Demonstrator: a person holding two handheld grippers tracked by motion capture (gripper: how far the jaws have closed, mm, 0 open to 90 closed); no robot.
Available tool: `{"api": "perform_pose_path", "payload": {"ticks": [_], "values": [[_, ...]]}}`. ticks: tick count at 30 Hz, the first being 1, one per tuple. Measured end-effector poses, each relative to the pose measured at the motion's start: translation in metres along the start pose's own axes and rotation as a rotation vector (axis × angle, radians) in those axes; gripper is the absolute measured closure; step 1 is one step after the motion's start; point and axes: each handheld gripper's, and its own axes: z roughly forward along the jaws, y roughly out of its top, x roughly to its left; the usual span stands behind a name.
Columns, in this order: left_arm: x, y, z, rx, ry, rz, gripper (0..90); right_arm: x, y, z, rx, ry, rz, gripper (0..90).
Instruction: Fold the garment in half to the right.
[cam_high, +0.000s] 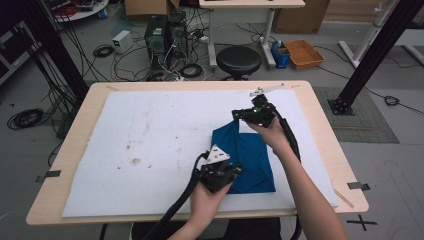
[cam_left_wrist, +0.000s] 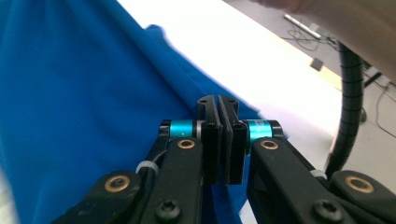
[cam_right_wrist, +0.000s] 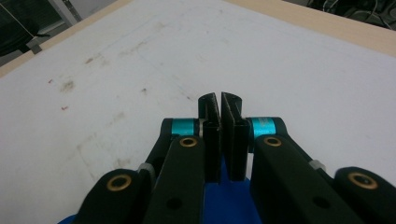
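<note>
Both grippers clamped on blue cloth (cam_high: 245, 157): left gripper (cam_left_wrist: 219, 103), right gripper (cam_right_wrist: 220, 100). Pinched cloth edges hidden between the jaws.

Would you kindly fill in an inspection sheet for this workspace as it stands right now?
Surface: wooden table under a stained white mat.
Job's things: blue cloth, folded, on the mat's right part.
Clutter: nothing seen.
Grippers: left gripper shut at the cloth's near-left edge; right gripper shut at its far corner, cloth in both.
Cables: black cable trails from the left gripper.
Surroundings: stool, computer towers, floor wiring.
</note>
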Motion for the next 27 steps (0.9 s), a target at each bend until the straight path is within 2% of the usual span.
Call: {"api": "perform_pose_path", "payload": {"ticks": [6,9,12,14,19,21,23,24,26,27], "values": [[-0.014,0.007,0.038,0.037,-0.032,0.006,87.7,-0.027,-0.02,-0.015,0.04,-0.023,-0.001,87.6],[-0.02,0.008,0.054,0.058,-0.051,0.011,87.7,-0.039,-0.03,-0.021,0.059,-0.037,0.02,87.6],[-0.023,0.006,0.063,0.071,-0.062,0.011,87.7,-0.048,-0.037,-0.024,0.105,-0.069,0.02,87.6],[-0.024,0.004,0.067,0.075,-0.066,0.006,87.6,-0.051,-0.04,-0.027,0.101,-0.081,0.011,87.5],[-0.024,0.002,0.074,0.068,-0.085,-0.002,86.9,-0.058,-0.05,-0.024,0.132,-0.115,0.01,87.1],[-0.026,0.002,0.075,0.058,-0.105,0.002,79.4,-0.059,-0.054,-0.021,0.13,-0.133,0.014,87.0],[-0.029,0.003,0.075,0.046,-0.119,0.004,70.0,-0.061,-0.057,-0.019,0.136,-0.159,0.02,82.8],[-0.03,0.003,0.074,0.035,-0.126,0.017,65.2,-0.062,-0.058,-0.019,0.136,-0.166,0.025,82.7],[-0.032,0.004,0.068,0.013,-0.126,0.037,58.3,-0.063,-0.06,-0.02,0.149,-0.181,0.044,73.2],[-0.031,0.005,0.065,0.004,-0.115,0.046,56.7,-0.064,-0.06,-0.022,0.15,-0.213,0.054,71.8]]}}
